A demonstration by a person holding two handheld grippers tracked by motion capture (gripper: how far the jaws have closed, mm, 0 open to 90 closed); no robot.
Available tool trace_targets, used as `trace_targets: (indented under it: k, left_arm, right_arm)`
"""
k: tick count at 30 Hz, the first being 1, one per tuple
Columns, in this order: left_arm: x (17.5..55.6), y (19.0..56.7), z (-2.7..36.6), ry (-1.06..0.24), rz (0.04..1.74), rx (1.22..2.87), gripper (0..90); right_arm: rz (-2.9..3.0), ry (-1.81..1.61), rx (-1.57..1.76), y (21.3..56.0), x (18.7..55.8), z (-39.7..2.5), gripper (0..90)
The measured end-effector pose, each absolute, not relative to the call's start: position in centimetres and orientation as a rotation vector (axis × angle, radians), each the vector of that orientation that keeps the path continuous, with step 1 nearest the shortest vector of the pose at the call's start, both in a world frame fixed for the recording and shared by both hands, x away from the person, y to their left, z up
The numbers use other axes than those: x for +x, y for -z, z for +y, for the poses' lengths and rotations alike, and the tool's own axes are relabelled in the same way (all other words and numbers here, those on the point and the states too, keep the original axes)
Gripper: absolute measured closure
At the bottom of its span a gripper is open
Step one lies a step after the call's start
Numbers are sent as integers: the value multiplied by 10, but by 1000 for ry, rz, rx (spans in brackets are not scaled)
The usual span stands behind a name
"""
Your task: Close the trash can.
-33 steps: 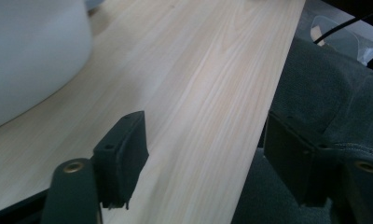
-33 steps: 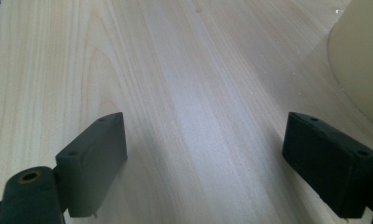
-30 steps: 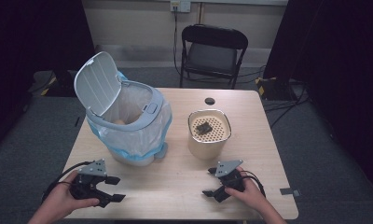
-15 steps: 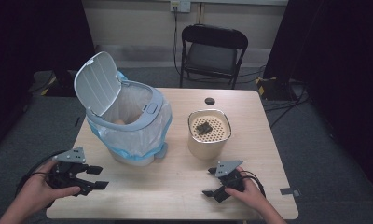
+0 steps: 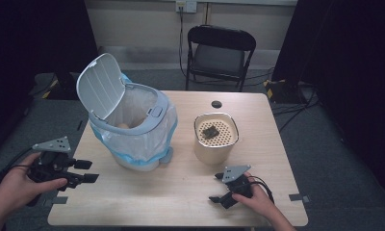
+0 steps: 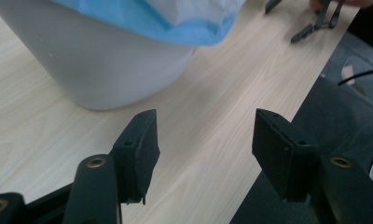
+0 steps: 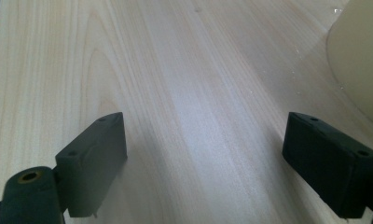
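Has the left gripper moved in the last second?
Yes. The left gripper has slid left, away from the bin, out to the table's left edge.

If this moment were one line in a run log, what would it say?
left gripper: open, empty, at table's left edge | right gripper: open, empty, near front edge | bin: lid up, bag-lined | beige canister: untouched

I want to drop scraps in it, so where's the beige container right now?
In the high view the beige container stands right of centre on the table, just right of the bin.
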State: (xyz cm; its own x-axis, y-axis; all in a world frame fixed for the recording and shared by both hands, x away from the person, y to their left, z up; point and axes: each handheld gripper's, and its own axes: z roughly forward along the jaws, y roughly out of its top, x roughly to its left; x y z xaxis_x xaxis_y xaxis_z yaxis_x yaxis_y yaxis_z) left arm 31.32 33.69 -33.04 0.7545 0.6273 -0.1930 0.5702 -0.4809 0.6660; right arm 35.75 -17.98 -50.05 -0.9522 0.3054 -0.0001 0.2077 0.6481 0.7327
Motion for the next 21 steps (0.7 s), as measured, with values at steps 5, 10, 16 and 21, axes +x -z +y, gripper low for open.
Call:
trace_targets:
  k: [5, 10, 16, 21]
  left_arm:
    - [317, 316, 341, -120, 915, 2207, 409]
    - [323, 300, 345, -153, 921, 2207, 408]
    - [329, 282, 345, -200, 937, 2191, 405]
    - [334, 272, 345, -218, 942, 2196, 406]
  right_arm:
    - [2736, -1193, 436, 501, 357, -180, 128]
    - [2733, -1193, 435, 501, 357, -180, 129]
    - [2733, -1193, 433, 501, 357, -180, 129]
    - [2732, -1193, 434, 501, 357, -180, 129]
